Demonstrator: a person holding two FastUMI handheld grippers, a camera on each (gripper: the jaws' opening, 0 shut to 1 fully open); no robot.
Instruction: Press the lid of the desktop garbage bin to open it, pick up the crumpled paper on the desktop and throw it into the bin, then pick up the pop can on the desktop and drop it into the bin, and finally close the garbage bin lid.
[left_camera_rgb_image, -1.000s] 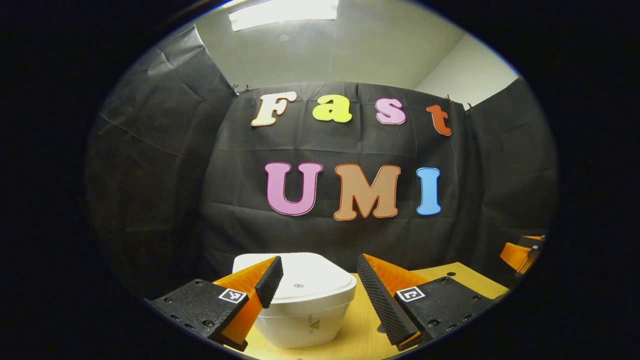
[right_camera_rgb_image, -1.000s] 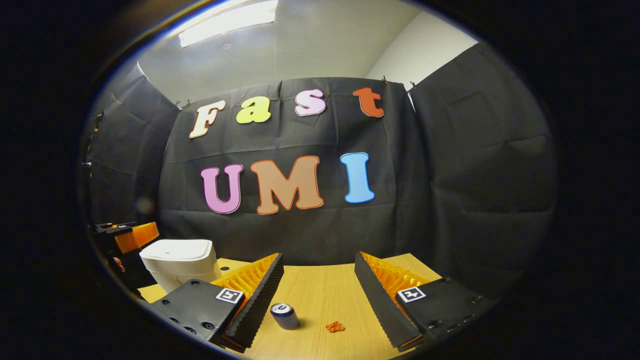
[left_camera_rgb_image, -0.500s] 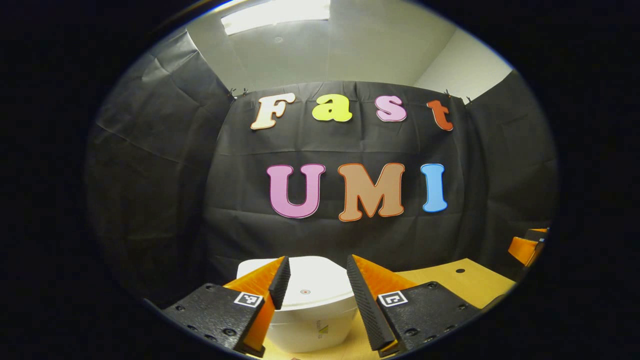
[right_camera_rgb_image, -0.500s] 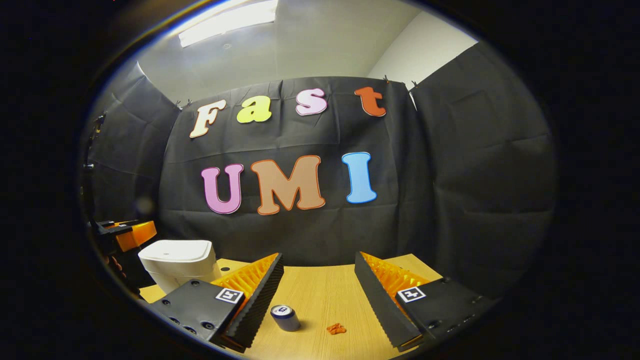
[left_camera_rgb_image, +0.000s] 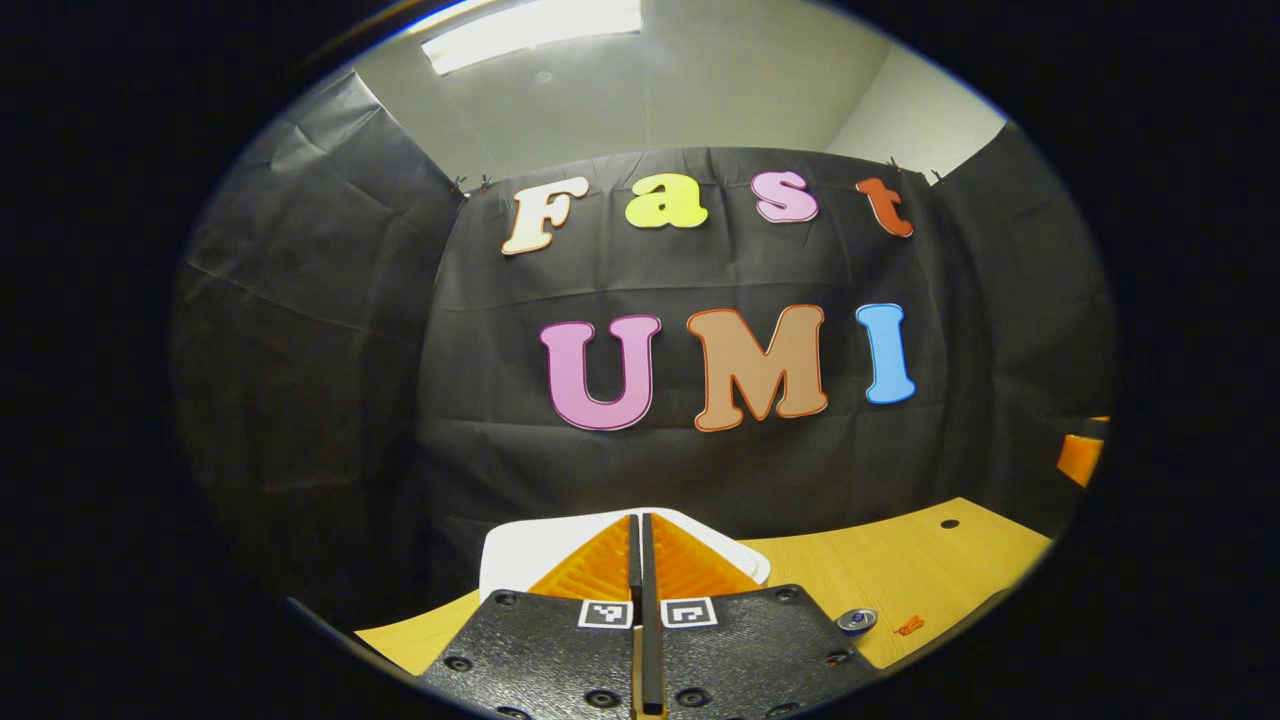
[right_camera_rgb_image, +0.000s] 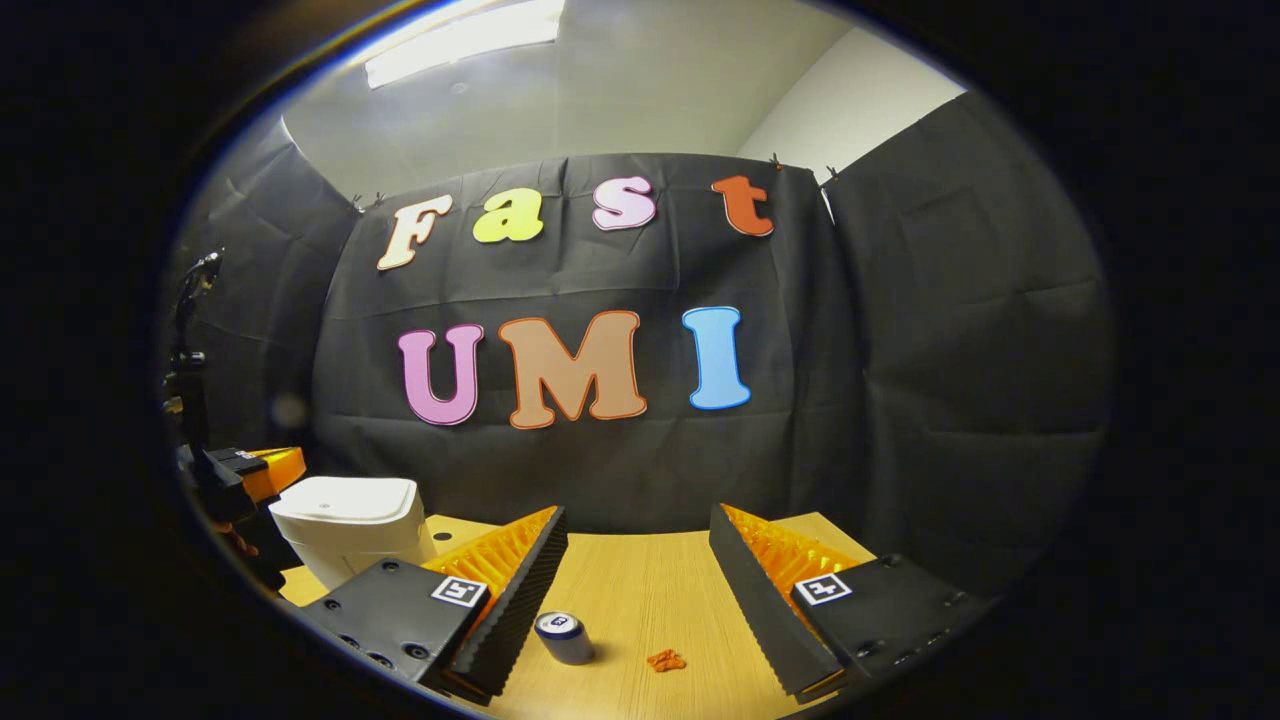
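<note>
The white desktop bin (left_camera_rgb_image: 520, 552) stands with its lid down, just beyond my left gripper (left_camera_rgb_image: 640, 520), whose fingers are shut together with nothing between them. In the right gripper view the bin (right_camera_rgb_image: 345, 520) stands at the left of the wooden table, and the left gripper (right_camera_rgb_image: 250, 470) hovers by the lid's left edge. My right gripper (right_camera_rgb_image: 635, 520) is open above the table. Below its fingers stand a dark pop can (right_camera_rgb_image: 565, 637) upright and a small orange crumpled paper (right_camera_rgb_image: 665, 660) to the can's right. The can (left_camera_rgb_image: 857, 621) and paper (left_camera_rgb_image: 908, 627) also lie at the lower right of the left gripper view.
The light wooden table (right_camera_rgb_image: 640, 575) runs back to the black cloth wall. A small round hole (left_camera_rgb_image: 949, 523) sits in the tabletop far right of the bin. A stand with a dark device (right_camera_rgb_image: 190, 330) rises at the booth's left side.
My left gripper's fingers have gone from wide open to fully shut, and its view has lifted so less of the bin shows. The right gripper has barely moved.
</note>
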